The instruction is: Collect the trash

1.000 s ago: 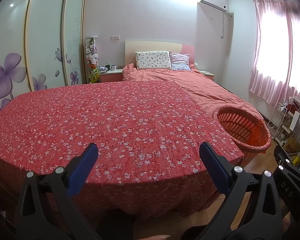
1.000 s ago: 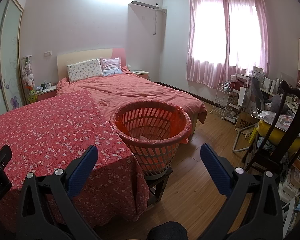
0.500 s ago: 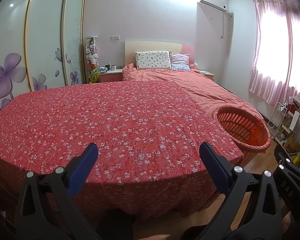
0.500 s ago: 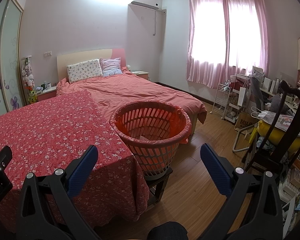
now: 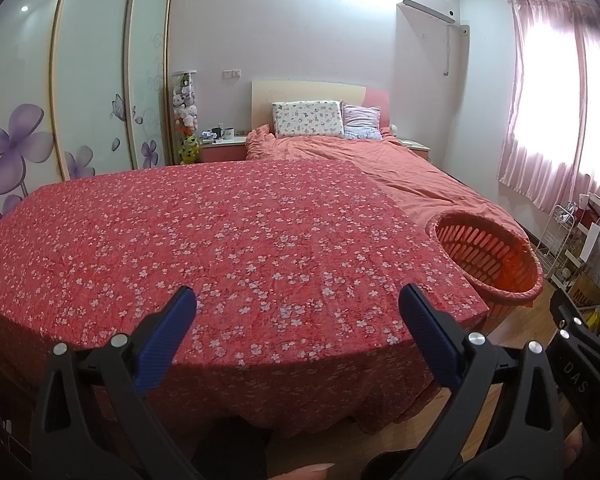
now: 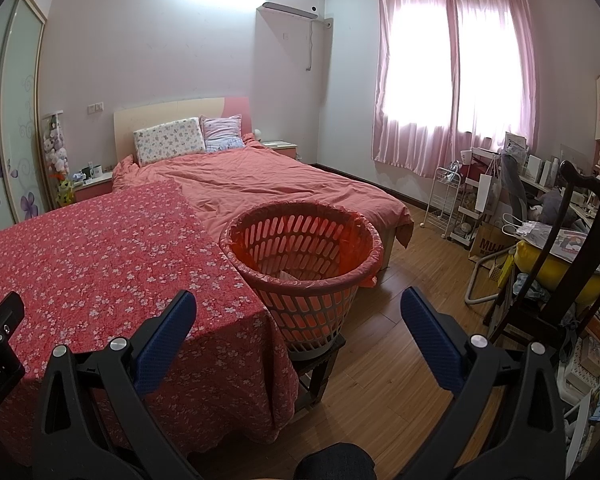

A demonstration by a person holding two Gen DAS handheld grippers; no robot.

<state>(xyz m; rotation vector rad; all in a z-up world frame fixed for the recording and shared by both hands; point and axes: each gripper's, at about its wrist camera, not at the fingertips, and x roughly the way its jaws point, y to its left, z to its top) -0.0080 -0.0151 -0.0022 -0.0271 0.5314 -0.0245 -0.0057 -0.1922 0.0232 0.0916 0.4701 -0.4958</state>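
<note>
Tabletop: red floral-print cloth (image 5: 236,240) spreads bare ahead of the left gripper (image 5: 298,308).
Right edge: round orange slatted plastic basket (image 6: 304,256) stands just beside the cloth, mouth unobstructed.
Floor: wooden planks (image 6: 400,320) bare between basket and dark wooden chair (image 6: 572,248).

Cloth, plastic and wood
Matt floral cloth (image 5: 240,240) covers the desk; slotted plastic basket (image 6: 300,264), thin glossy liner; smooth wooden floor (image 6: 400,344).

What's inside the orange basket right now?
The orange basket is lined with a red plastic bag. One pale crumpled piece shows near the bottom. The near wall hides the rest of the floor.
</note>
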